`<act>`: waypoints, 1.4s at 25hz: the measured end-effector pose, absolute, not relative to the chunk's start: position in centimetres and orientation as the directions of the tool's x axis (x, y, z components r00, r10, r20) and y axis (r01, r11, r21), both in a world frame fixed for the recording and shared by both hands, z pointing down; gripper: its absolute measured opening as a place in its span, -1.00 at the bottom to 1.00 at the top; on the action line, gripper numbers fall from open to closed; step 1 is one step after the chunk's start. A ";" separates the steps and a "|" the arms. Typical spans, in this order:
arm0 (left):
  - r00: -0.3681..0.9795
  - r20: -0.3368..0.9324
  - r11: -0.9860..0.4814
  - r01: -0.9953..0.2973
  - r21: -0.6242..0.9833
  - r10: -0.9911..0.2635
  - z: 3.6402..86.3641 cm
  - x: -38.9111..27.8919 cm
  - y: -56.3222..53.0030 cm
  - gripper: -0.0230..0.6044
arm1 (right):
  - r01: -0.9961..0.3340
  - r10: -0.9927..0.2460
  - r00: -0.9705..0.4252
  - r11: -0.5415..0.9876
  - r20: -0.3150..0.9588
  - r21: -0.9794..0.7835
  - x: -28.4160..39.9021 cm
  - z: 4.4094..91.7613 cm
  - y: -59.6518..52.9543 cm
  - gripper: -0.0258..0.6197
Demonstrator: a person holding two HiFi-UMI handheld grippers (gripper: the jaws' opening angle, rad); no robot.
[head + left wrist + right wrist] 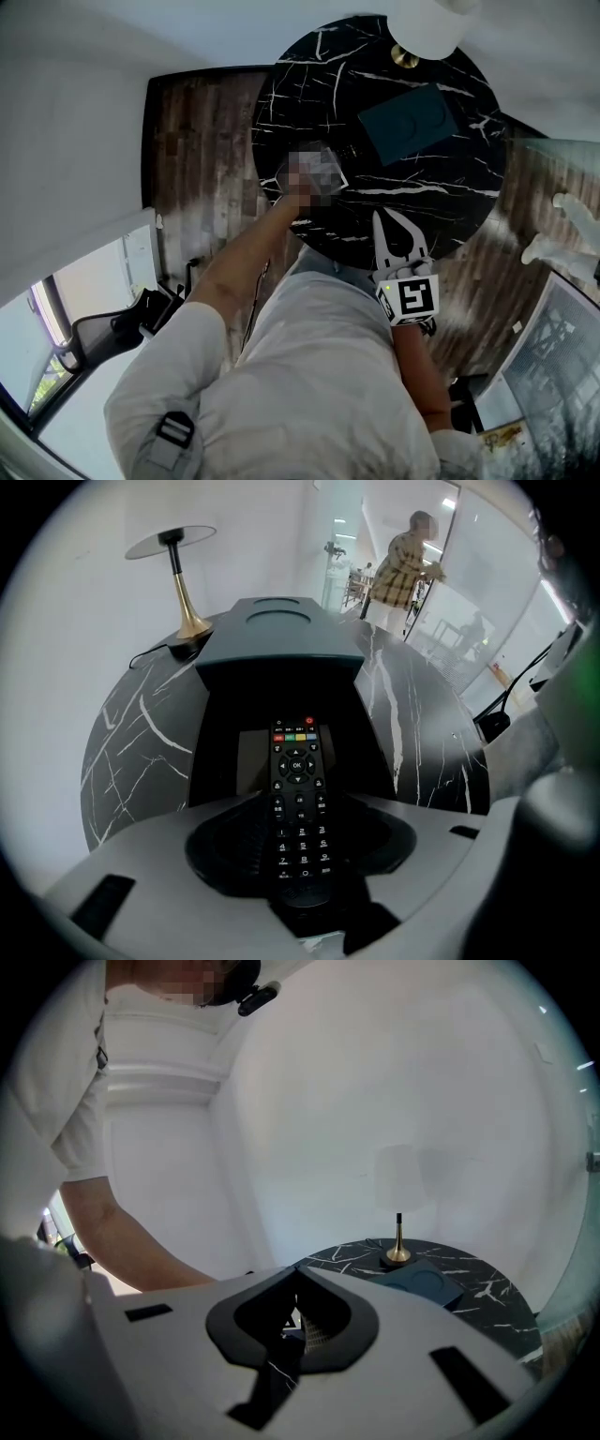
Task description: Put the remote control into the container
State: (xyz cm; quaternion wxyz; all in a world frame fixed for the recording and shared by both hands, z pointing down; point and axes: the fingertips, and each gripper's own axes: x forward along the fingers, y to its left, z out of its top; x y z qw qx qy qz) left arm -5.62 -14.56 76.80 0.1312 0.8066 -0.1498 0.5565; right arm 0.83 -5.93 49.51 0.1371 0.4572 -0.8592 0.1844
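Note:
The black remote control [298,841] lies lengthwise between the jaws of my left gripper [294,789], which is shut on its sides, with its rear end over the gripper's hollow. Its buttoned end points at the dark teal container [277,635] just ahead. In the head view a mosaic patch covers that gripper, which is left of the container [409,123] on the round black marble table [309,75]. My right gripper [384,217] hovers at the table's near edge. Its fingertips meet, with nothing between them [293,1274].
A gold-stemmed lamp [178,583] stands at the table's far side behind the container, under its white shade [427,23]. Wood floor surrounds the table. An office chair [103,328] is at the lower left. A person [408,560] stands far off by glass doors.

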 end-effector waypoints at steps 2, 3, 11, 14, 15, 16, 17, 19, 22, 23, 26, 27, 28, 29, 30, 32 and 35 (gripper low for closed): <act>0.335 0.937 -0.919 -0.390 0.047 -0.094 76.9 -5.6 -14.6 -0.24 | -0.839 -0.736 -0.541 0.509 0.407 -0.194 1.0 49.5 -5.8 -0.89; 0.335 0.938 -0.920 -0.390 0.048 -0.093 76.9 -5.6 -14.6 -0.24 | -0.839 -0.737 -0.540 0.508 0.406 -0.194 1.0 49.5 -5.8 -0.89; 0.346 0.932 -0.922 -0.386 0.040 -0.104 76.4 -5.2 -14.3 -0.24 | -0.846 -0.751 -0.530 0.498 0.394 -0.188 1.7 49.0 -5.1 -0.89; 0.356 0.925 -0.918 -0.397 0.022 -0.132 75.8 -5.2 -14.5 -0.23 | -0.849 -0.759 -0.526 0.498 0.384 -0.178 2.1 48.5 -4.8 -0.89; 0.361 0.922 -0.915 -0.403 0.018 -0.141 75.4 -5.3 -14.5 -0.23 | -0.850 -0.762 -0.524 0.497 0.379 -0.175 2.3 48.3 -4.7 -0.89; 0.367 0.917 -0.912 -0.410 0.012 -0.153 74.8 -5.3 -14.5 -0.23 | -0.851 -0.766 -0.522 0.495 0.374 -0.172 2.5 48.0 -4.5 -0.89; 0.374 0.912 -0.908 -0.419 0.005 -0.168 74.2 -5.3 -14.5 -0.23 | -0.853 -0.771 -0.519 0.493 0.369 -0.170 2.7 47.7 -4.3 -0.89; 0.389 0.897 -0.895 -0.446 -0.016 -0.210 72.5 -5.4 -14.6 -0.23 | -0.858 -0.782 -0.512 0.489 0.356 -0.159 3.3 47.2 -3.9 -0.89; 0.447 0.841 -0.861 -0.507 -0.042 -0.305 67.8 -5.3 -15.0 -0.23 | -0.866 -0.801 -0.498 0.477 0.331 -0.148 4.0 46.1 -3.6 -0.89; 0.481 0.808 -0.846 -0.532 -0.039 -0.340 65.6 -5.1 -14.9 -0.23 | -0.867 -0.806 -0.498 0.477 0.320 -0.147 4.2 45.6 -3.5 -0.89; 0.595 0.680 -0.803 -0.596 0.014 -0.429 58.0 -4.7 -13.8 -0.24 | -0.867 -0.818 -0.498 0.479 0.287 -0.139 4.5 43.8 -2.9 -0.89; 0.629 0.634 -0.793 -0.608 0.041 -0.450 55.4 -4.6 -13.1 -0.24 | -0.869 -0.822 -0.494 0.476 0.284 -0.134 4.6 43.2 -2.7 -0.89; 0.664 0.585 -0.784 -0.616 0.073 -0.467 52.6 -4.5 -12.4 -0.24 | -0.873 -0.825 -0.487 0.471 0.286 -0.130 4.8 42.7 -2.6 -0.89; 0.699 0.529 -0.779 -0.618 0.106 -0.482 49.8 -4.4 -11.7 -0.24 | -0.876 -0.828 -0.481 0.465 0.286 -0.127 5.0 42.2 -2.4 -0.89; 0.731 0.468 -0.779 -0.613 0.133 -0.496 47.0 -4.2 -11.0 -0.24 | -0.877 -0.832 -0.480 0.464 0.279 -0.127 5.1 41.5 -2.3 -0.89; 0.786 0.337 -0.792 -0.590 0.155 -0.519 41.8 -3.8 -9.3 -0.24 | -0.870 -0.835 -0.494 0.478 0.244 -0.125 5.1 39.8 -2.0 -0.89; 0.836 0.151 -0.823 -0.547 0.152 -0.528 35.9 -3.5 -5.9 -0.42 | -0.856 -0.833 -0.517 0.503 0.197 -0.120 4.6 36.8 -1.1 -0.89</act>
